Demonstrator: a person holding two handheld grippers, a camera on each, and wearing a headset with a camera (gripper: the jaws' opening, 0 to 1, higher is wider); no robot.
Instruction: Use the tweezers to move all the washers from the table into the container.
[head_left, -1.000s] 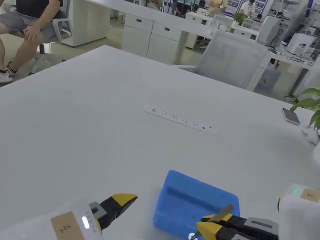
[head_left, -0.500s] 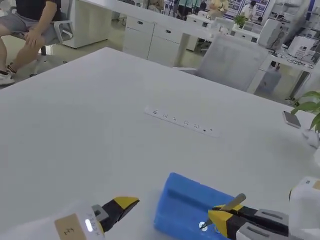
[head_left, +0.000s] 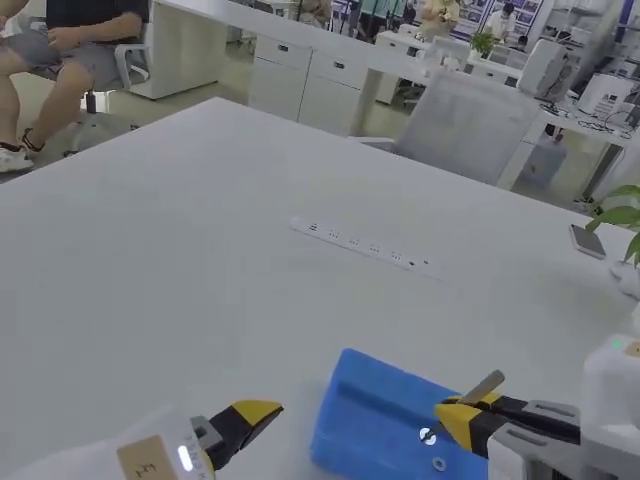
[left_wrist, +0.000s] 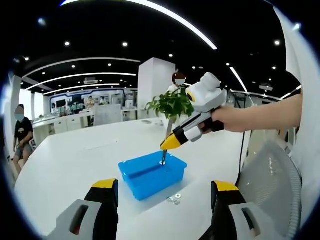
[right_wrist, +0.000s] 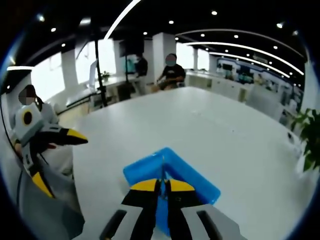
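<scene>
Container (head_left: 340, 420): bright blue, plain. Table (head_left: 200, 260): white, no pattern. Left gripper (head_left: 262, 412), right gripper (right_wrist: 162, 185): yellow tips, black jaws, pale grey bodies. Tweezers (head_left: 485, 385): dull grey metal. Washers (left_wrist: 175, 199): silver. Power strip (head_left: 365, 247): white. Plant (left_wrist: 172, 104): green.

Left claw (head_left: 265, 410): yellow pointed tips, black fingers, grey metal links behind. White boxy housing carries tan label and lit white light. In left gripper view its fingers (left_wrist: 106, 186) show yellow caps, black mid-sections, grey slotted bases. Right claw (head_left: 447, 413): same yellow tips, black-and-grey body, rounded white housing with small green light. Thin dark cable (left_wrist: 242, 150) beside right claw's housing. Light-coloured top (right_wrist: 47, 210) on person.
</scene>
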